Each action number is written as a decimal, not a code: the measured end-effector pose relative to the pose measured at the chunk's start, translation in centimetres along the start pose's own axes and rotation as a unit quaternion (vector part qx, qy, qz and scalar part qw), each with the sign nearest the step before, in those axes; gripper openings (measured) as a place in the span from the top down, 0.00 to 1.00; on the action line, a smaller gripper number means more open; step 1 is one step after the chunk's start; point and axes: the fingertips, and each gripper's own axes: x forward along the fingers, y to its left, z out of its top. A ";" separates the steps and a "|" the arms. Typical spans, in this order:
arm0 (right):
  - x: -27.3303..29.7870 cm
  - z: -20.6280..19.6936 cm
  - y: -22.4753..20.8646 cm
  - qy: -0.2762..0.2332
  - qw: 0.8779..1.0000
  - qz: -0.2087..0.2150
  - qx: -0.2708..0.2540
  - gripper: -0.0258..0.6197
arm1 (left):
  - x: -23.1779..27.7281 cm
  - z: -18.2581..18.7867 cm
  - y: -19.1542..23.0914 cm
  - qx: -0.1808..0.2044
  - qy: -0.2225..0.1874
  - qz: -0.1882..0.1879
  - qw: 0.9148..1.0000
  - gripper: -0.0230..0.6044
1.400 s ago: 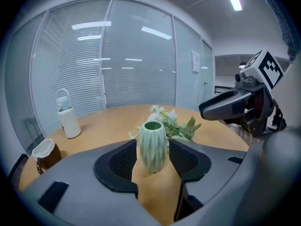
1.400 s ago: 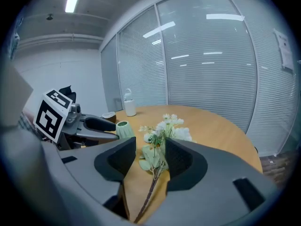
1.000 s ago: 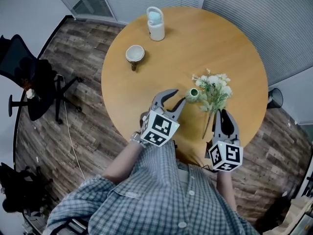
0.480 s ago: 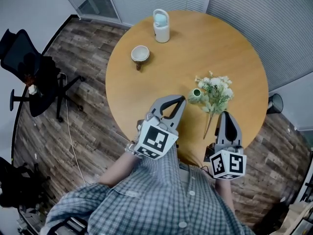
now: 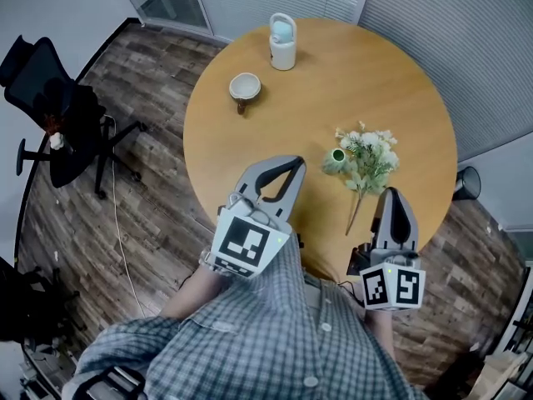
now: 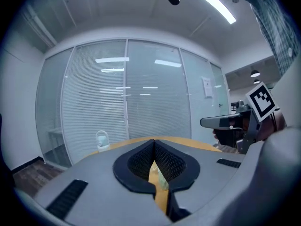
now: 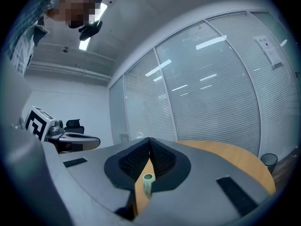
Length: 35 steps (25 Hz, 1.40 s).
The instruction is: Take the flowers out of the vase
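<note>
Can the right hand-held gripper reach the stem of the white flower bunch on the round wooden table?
Probably yes: the white flower bunch's thin stem lies near the right hand-held gripper, nothing between; its shut jaws must open first.

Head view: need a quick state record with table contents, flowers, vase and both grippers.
table: round, wooden
vase: small, green, upright, on the right half of the table
flowers: out of the vase, lying on the table beside it, stem pointing toward the person
cup: far left part of the table
white container: with handle, at the far edge
left gripper: shut, empty, over the near edge
right gripper: shut, empty, near the flower stem
</note>
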 end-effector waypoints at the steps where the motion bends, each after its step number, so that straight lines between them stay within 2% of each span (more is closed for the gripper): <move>1: 0.0 0.2 0.0 -0.001 1.000 0.000 0.001 0.94 | -0.2 0.0 0.1 -0.002 0.000 0.002 1.000 0.95; 12: -1.1 0.2 -0.2 0.010 1.000 -0.001 -0.013 0.94 | -0.8 0.7 -1.1 0.005 -0.013 -0.019 1.000 0.95; 35: -0.7 0.6 0.5 0.006 0.999 0.009 -0.040 0.94 | -1.1 1.0 -1.0 0.007 -0.015 -0.013 1.000 0.95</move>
